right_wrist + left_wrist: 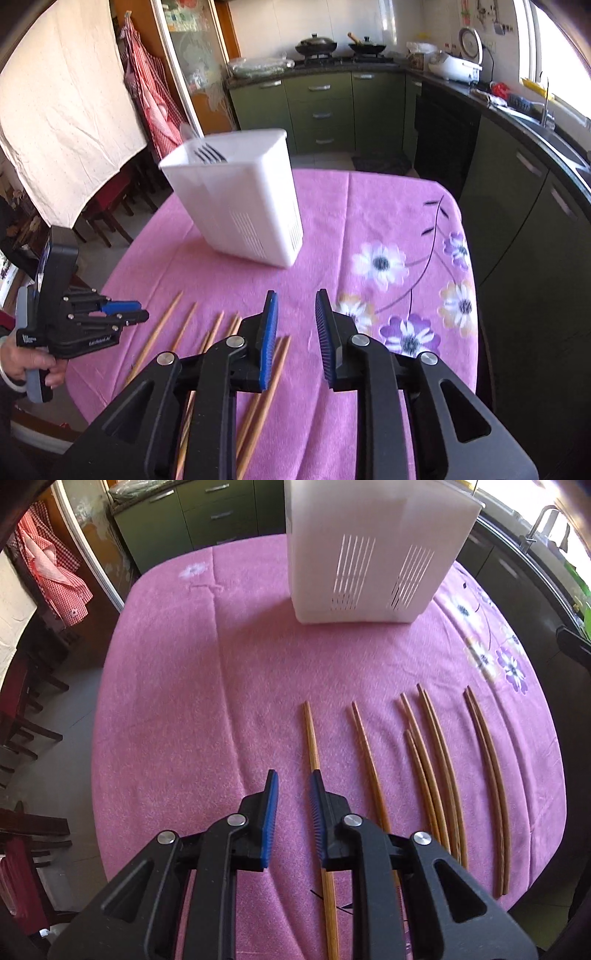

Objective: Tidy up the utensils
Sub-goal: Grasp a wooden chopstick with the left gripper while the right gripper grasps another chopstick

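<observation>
Left gripper (291,773) was seen tilted steeply down over the near edge of the desk (166,701), jaws parted by a narrow gap, nothing pinched between them. Leftmost chopstick (310,734) lay just under and beside its right jaw; contact could not be confirmed.

Right gripper (295,293) was held nearer the desk's right side, jaws likewise released with a slim gap, bare cloth seen between them. A chopstick pair (275,373) passed under its left jaw, not gripped.

Remaining chopsticks (436,760) were laid out in a loose row on the pink floral tablecloth (388,221), roughly parallel, tips pointing away; some were doubled up or crossing, the rightmost pair (487,775) set a little apart.

Farther back, the white slotted utensil holder (369,554) was stood upright on the cloth, well apart from the sticks. Dark fork tines (210,155) were visible inside its rim in the right wrist view.

Handling, judged:
- wooden/bamboo sticks: light, stiff, not fragile
- thin and round, so likely to roll or pivot if pinched off-centre
- lying flat on soft cloth, so jaws would need to press down into the fabric to get under
- best taken near mid-length or slightly toward the thick end, jaws across the stick
- doubled sticks may come up together or scissor apart

None of the row was judged stowed yet.
</observation>
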